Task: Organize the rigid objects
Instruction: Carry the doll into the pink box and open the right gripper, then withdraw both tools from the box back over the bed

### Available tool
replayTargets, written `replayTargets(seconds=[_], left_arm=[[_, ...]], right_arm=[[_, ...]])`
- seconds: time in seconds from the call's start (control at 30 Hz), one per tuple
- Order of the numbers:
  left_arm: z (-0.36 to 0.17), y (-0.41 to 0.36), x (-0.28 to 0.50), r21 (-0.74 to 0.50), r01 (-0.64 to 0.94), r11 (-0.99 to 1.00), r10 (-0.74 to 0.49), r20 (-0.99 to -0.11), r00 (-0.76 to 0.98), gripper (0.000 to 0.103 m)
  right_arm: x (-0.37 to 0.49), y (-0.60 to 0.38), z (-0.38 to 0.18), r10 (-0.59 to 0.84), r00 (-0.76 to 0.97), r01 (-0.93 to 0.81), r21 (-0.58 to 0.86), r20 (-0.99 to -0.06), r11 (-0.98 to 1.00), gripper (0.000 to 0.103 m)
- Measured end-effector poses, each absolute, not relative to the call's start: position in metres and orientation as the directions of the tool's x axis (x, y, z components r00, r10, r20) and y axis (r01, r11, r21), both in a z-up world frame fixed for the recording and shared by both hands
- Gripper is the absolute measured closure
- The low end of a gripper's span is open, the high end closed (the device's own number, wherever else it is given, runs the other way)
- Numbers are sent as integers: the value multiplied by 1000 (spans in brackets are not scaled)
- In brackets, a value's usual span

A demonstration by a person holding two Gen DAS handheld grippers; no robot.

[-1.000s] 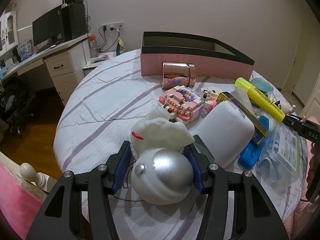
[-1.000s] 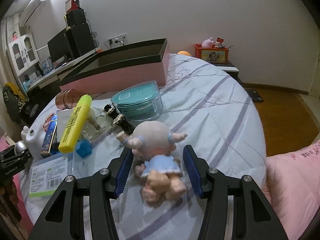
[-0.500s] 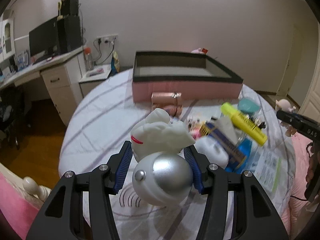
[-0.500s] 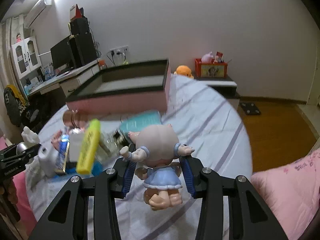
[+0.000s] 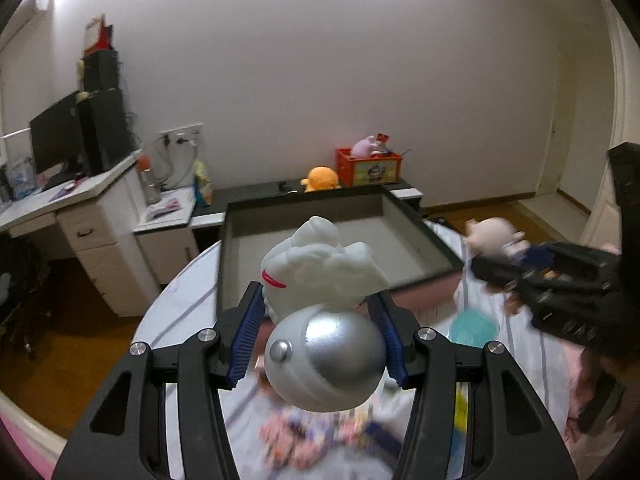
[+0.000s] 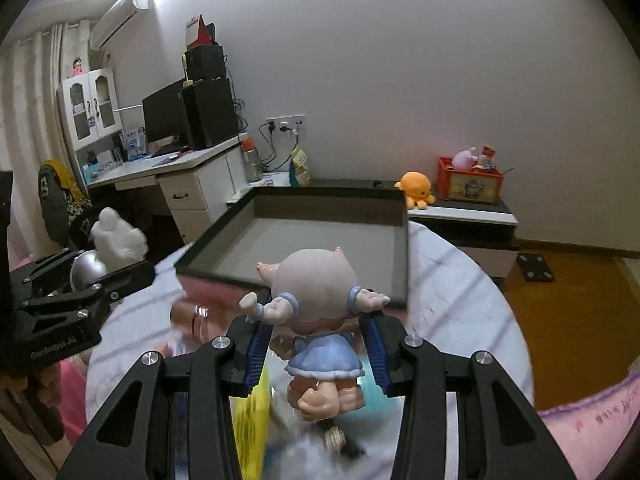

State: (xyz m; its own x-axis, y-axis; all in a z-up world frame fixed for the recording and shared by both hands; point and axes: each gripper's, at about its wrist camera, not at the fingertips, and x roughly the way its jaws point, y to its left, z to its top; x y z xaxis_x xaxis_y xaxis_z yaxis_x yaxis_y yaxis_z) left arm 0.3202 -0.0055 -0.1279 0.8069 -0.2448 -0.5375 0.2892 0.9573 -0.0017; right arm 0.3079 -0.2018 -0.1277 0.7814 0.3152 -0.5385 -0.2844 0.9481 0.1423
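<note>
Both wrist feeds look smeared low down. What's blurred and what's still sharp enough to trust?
Left wrist view: white and silver figurine in the left gripper sharp, bed clutter below smeared, right gripper soft. Right wrist view: pig doll sharp, yellow highlighter streaked, pink box fairly clear; fisheye bends the edges.

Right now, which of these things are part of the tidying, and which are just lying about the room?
Part of the job:
- white figure, held in the left gripper
- doll, held in the right gripper
- box, open on the bed

Just lying about:
- orange plush
- red toy crate
- monitor on the desk
</note>
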Motion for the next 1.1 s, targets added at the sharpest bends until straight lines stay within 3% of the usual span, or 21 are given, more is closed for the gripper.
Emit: replayTargets(seconds=[0.3, 0.43, 0.63, 0.73, 0.8, 0.9, 0.97, 1.03, 1.1], left_arm=[[-157, -31, 445, 31, 292, 956, -195, -679, 708, 49], [-181, -37, 478, 29, 291, 956, -173, -747, 641, 49], [-201, -44, 491, 76, 291, 954, -127, -776, 618, 48], [-204, -44, 491, 92, 279, 956, -105, -779, 618, 41], [-201, -42, 487, 103, 269, 958, -95, -769, 633, 30], [-193, -33, 478, 89, 254, 963, -105, -745, 659, 23], [-181, -22, 467, 70, 225, 972, -109, -712, 694, 16], [-165, -10, 448, 48, 196, 979, -115, -667, 737, 12], [-149, 0, 424, 39, 173, 984, -113, -615, 780, 8]], right_arm=[[417, -187, -152, 314, 688, -273, 167, -654, 947, 59], [454, -182, -179, 297, 620, -254, 172, -726, 952, 59], [472, -172, -201, 255, 581, -245, 132, -773, 960, 59], [477, -175, -205, 248, 566, -233, 136, -786, 963, 58], [477, -180, -204, 258, 569, -221, 157, -780, 963, 58], [472, -183, -196, 243, 609, -213, 140, -755, 967, 51], [463, -185, -184, 238, 639, -200, 141, -732, 970, 41], [453, -188, -171, 236, 670, -193, 142, -704, 971, 24], [437, -193, -155, 254, 699, -201, 157, -668, 967, 22]])
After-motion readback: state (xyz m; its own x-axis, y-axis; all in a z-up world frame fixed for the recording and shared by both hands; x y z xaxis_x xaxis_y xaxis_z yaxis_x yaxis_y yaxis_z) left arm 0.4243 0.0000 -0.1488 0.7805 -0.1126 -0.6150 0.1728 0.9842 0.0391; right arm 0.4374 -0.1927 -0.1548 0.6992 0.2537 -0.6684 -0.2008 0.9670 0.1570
